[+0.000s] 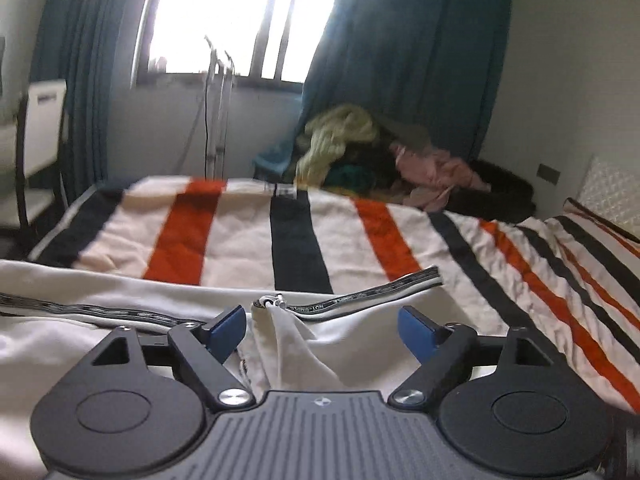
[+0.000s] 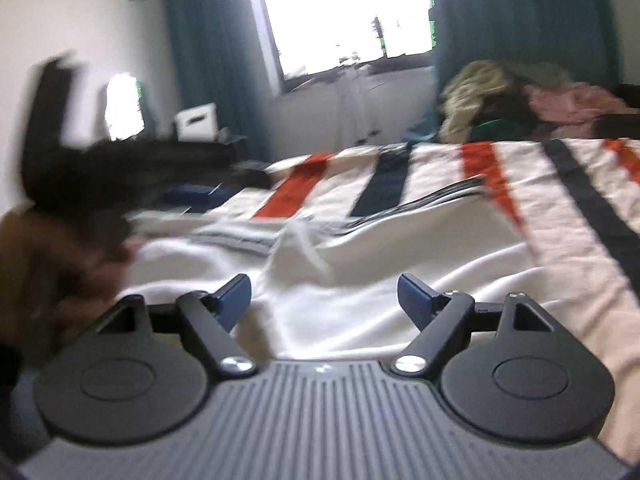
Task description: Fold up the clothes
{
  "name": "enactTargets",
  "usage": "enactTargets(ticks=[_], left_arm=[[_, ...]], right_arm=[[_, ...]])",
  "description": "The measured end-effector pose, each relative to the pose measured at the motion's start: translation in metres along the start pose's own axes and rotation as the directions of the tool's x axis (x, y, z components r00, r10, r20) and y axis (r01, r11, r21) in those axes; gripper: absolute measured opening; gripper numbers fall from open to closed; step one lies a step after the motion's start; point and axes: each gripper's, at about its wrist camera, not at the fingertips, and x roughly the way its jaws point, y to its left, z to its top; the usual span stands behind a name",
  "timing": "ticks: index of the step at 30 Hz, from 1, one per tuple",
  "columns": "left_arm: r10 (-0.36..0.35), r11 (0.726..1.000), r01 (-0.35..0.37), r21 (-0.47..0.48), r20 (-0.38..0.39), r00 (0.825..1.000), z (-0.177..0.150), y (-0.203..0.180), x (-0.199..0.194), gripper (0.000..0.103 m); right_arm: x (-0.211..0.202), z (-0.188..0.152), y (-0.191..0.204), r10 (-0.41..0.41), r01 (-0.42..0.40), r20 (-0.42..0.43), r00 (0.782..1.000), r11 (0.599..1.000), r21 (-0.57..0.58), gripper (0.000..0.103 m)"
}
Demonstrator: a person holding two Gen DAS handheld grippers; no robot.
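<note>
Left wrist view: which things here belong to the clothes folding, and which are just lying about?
Part of the job:
- white garment with black printed trim, spread on the bed
- left tongs, open above it
- right tongs, open

Lying about:
- striped bedcover
- heap of clothes by the curtain
- blue curtains

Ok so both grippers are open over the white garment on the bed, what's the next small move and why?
Probably lower the left gripper onto the raised fold of the white garment between its fingers and close. Both it and the right gripper stand open, holding nothing, and the garment still lies rumpled on the striped blanket, so a fresh grip comes before any fold.
</note>
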Motion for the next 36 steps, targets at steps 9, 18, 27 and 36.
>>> enactTargets(ticks=[9,18,27,36], left_arm=[[0.024,1.000,-0.024,0.000,-0.041,0.999,-0.057,-0.012,-0.054,0.092],[0.052,0.989,-0.066,-0.130,-0.106,0.993,-0.061,0.010,-0.047,0.094],[0.026,0.554,-0.235,-0.799,-0.265,0.964,-0.077,0.160,-0.045,0.094],[0.048,0.203,-0.343,-0.917,-0.340,0.939,-0.102,0.255,-0.059,0.097]], right_arm=[[-0.029,-0.002,-0.006,-0.103,0.100,0.073,0.992,0.994,0.044,0.082],[-0.030,-0.001,-0.011,-0.132,0.129,0.084,0.988,0.991,0.033,0.082],[-0.028,-0.002,-0.025,-0.144,0.137,0.053,0.988,0.985,0.109,0.082],[-0.013,-0.006,-0.035,-0.172,0.173,-0.022,0.985,0.972,0.158,0.082]])
